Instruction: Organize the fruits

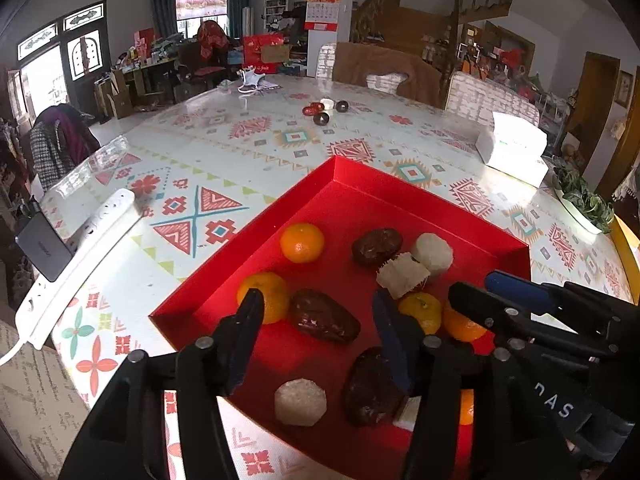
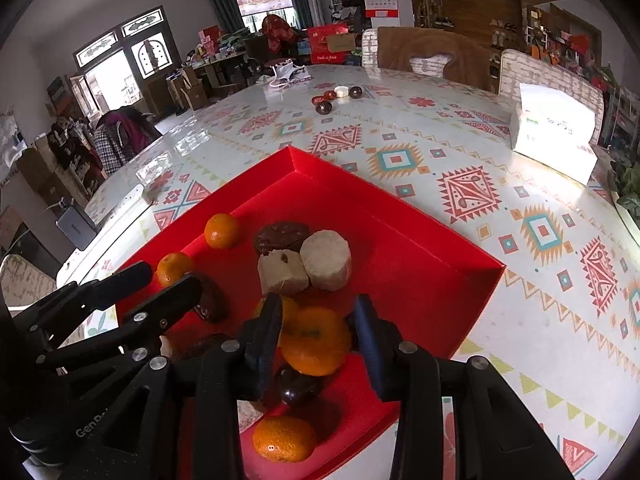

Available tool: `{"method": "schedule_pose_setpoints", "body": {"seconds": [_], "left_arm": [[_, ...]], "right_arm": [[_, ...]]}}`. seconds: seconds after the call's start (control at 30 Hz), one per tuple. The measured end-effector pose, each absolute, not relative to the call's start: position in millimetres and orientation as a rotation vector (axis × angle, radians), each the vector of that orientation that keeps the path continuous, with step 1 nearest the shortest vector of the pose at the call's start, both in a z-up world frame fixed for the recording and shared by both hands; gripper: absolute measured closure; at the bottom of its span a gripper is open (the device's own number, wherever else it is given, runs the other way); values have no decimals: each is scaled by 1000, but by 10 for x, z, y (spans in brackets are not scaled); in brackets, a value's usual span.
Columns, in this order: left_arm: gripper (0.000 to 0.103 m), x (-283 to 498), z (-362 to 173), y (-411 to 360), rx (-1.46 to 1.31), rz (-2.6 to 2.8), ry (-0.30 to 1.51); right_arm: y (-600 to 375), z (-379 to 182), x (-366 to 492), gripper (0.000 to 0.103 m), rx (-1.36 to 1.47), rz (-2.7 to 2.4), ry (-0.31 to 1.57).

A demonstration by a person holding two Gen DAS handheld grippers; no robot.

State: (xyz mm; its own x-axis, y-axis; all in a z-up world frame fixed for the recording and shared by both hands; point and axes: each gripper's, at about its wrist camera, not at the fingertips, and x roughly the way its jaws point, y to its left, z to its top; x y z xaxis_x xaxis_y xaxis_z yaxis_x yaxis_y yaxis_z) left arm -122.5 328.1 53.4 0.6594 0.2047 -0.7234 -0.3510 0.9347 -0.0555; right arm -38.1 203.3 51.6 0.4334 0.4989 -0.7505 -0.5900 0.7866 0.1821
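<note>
**Both tongs over the red tray of fruit**

A shallow red tray (image 1: 400,208) sits on the patterned counter (image 1: 224,148), one corner pointing to the far side. Both tools tilt steeply down into its near half.

The left tongs (image 1: 316,312) stand apart with nothing pressed between them; a dark brown oblong fruit (image 1: 324,316) lies on the tray floor in the gap, clear of both pads. An orange (image 1: 266,296) sits just behind the left finger, and a pale round piece (image 1: 301,402) lies nearer the camera.

The right tongs (image 2: 318,332) straddle an orange (image 2: 316,340) (the one with a small green sticker). The left pad seems to touch its skin, while a narrow gap shows at the right pad, so I cannot tell whether it is truly clamped. A dark round fruit (image 2: 298,386) lies just below it, and another orange (image 2: 285,438) sits at the tray's near edge.

Farther in, a pale round piece (image 2: 326,260), a beige cube (image 2: 282,272) and a dark brown fruit (image 2: 280,236) cluster together, touching; two oranges (image 2: 222,231) lie to their left.

Far across the counter sits a small group of dark and red fruit (image 1: 324,110); a white tissue pack (image 1: 514,148) is on the right, a power strip (image 1: 80,256) on the left.
</note>
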Motion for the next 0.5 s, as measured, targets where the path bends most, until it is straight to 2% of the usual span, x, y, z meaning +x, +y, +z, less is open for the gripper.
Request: {"method": "schedule_pose_setpoints", "body": {"seconds": [0.1, 0.3, 0.5], "left_arm": [[39, -1268, 591, 3261, -191, 326, 778], [37, -1348, 671, 3127, -160, 324, 768], [36, -1453, 747, 2895, -117, 304, 759]], "right_arm": [[1994, 563, -403, 62, -100, 680, 886], [1859, 671, -495, 55, -81, 674, 857], [1654, 738, -603, 54, -56, 658, 841]]}}
